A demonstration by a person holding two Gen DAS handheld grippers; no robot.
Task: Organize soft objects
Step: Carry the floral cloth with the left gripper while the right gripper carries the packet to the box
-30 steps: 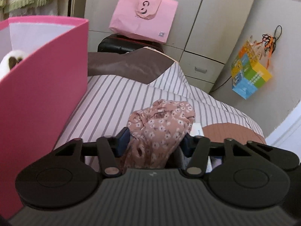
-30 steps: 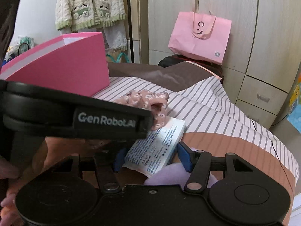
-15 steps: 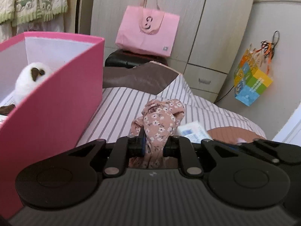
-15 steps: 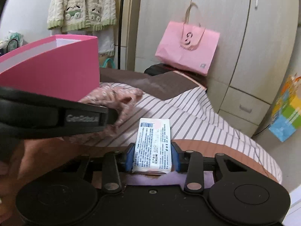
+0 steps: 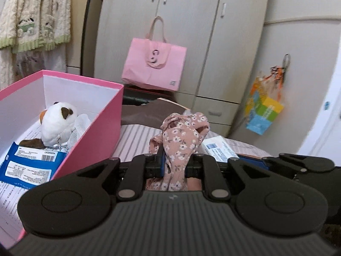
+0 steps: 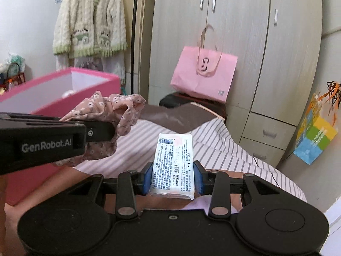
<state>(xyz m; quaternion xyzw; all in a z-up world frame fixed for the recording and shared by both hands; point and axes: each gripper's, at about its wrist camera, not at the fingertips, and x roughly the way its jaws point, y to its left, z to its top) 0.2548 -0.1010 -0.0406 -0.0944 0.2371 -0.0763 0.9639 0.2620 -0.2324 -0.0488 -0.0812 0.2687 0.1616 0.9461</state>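
The pink box (image 5: 100, 136) on the left holds one plush toy (image 5: 57, 121) and one blue packet (image 5: 29, 164) (other contents unclear), while the left gripper (image 5: 174, 162) clamps one floral cloth (image 5: 183, 136) and the right gripper (image 6: 172, 179) clamps one tissue pack (image 6: 173, 162), both above the striped bed (image 6: 213, 149).

Both wrist views are aimed across the bed toward the pink bag (image 5: 153, 68) (image 6: 203, 74) (shared by both), the right view set farther right.

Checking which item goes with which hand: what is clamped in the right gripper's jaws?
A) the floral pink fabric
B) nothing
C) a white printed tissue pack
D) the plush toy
C: in the right wrist view, the right gripper has its blue pads pressed on both sides of the white printed tissue pack.
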